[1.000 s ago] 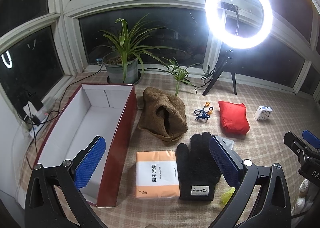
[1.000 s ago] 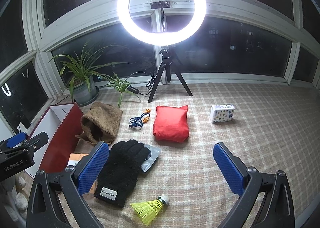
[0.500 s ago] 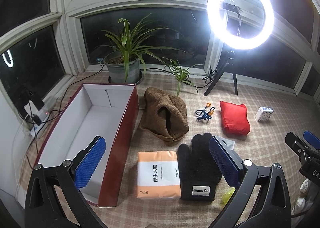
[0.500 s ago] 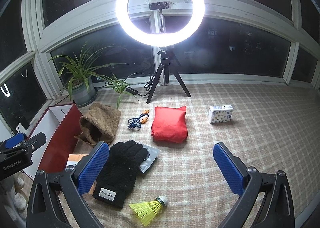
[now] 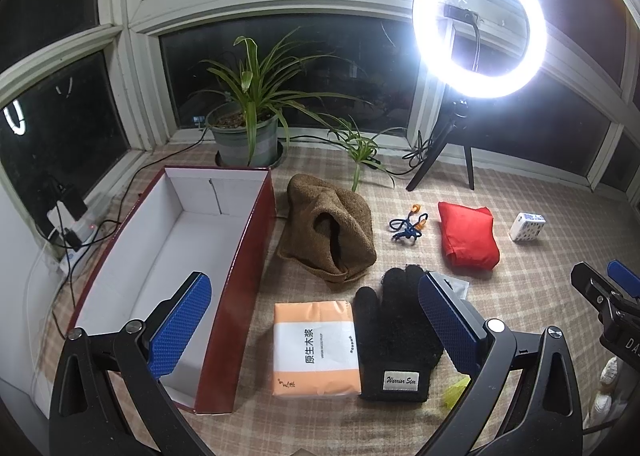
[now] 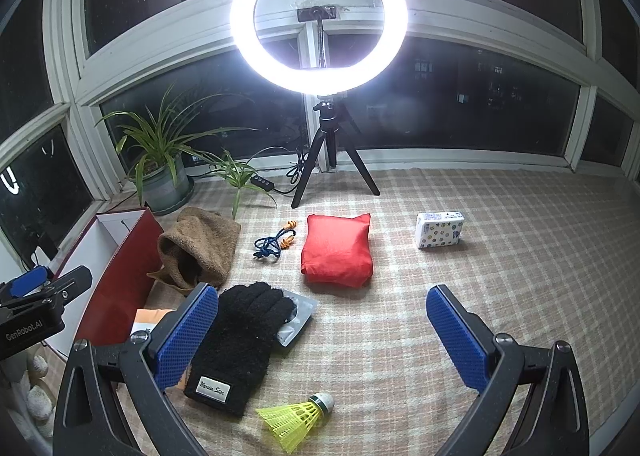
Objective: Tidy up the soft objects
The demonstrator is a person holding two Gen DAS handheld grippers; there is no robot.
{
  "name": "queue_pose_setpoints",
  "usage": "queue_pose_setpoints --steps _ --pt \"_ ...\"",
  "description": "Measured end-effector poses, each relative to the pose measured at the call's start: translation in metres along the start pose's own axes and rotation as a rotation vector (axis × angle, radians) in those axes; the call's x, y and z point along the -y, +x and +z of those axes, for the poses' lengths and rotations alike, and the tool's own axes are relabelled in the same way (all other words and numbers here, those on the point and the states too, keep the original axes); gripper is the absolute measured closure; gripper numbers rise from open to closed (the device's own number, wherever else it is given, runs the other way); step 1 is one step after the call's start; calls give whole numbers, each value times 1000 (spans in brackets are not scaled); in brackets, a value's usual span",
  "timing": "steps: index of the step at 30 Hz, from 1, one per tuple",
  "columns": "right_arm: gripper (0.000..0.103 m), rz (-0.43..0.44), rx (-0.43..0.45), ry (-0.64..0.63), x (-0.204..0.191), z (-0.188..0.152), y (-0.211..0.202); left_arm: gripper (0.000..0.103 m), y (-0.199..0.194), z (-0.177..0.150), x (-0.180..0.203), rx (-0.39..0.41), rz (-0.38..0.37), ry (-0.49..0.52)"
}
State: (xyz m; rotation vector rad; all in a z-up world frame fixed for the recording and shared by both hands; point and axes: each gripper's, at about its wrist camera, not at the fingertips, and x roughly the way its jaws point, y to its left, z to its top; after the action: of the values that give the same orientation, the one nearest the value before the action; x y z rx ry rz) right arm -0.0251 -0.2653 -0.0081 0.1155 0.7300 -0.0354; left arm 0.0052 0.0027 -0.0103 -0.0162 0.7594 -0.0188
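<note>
A dark red box [image 5: 248, 240] with a white inside lies open at the left. Beside it rest a brown knit hat [image 5: 332, 232], an orange tissue pack [image 5: 314, 348] and a black glove [image 5: 396, 332]. A red pouch [image 5: 468, 236] lies further right. My left gripper [image 5: 310, 330] hovers open over the box edge and the tissue pack, holding nothing. My right gripper [image 6: 322, 338] is open above the checked cloth, with the black glove [image 6: 244, 336] by its left finger and the red pouch [image 6: 338, 250] ahead.
A ring light on a tripod [image 6: 320, 20] and a potted plant [image 5: 248, 128] stand by the window. Blue-corded earplugs [image 6: 274, 242], a small patterned tissue pack [image 6: 440, 228], a yellow shuttlecock [image 6: 298, 418] and a clear packet [image 6: 296, 320] under the glove lie on the cloth. Cables run at the left.
Both views shifted slightly; the objects on the cloth have not moved. Both grippers stay open.
</note>
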Motion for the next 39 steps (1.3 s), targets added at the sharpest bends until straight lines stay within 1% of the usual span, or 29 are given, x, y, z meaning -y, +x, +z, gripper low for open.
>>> queue_pose_setpoints --steps 22,30,34,39 --pt "0 17 -17 13 5 -3 8 0 6 -8 -1 -18 -7 10" --pt "0 45 -40 35 20 -6 18 0 9 -10 -3 -28 -9 8" --pt "1 62 -53 73 35 -4 26 1 13 -9 -3 -36 -15 4" --pt "2 75 -68 113 52 0 37 1 19 -4 7 -39 -36 11"
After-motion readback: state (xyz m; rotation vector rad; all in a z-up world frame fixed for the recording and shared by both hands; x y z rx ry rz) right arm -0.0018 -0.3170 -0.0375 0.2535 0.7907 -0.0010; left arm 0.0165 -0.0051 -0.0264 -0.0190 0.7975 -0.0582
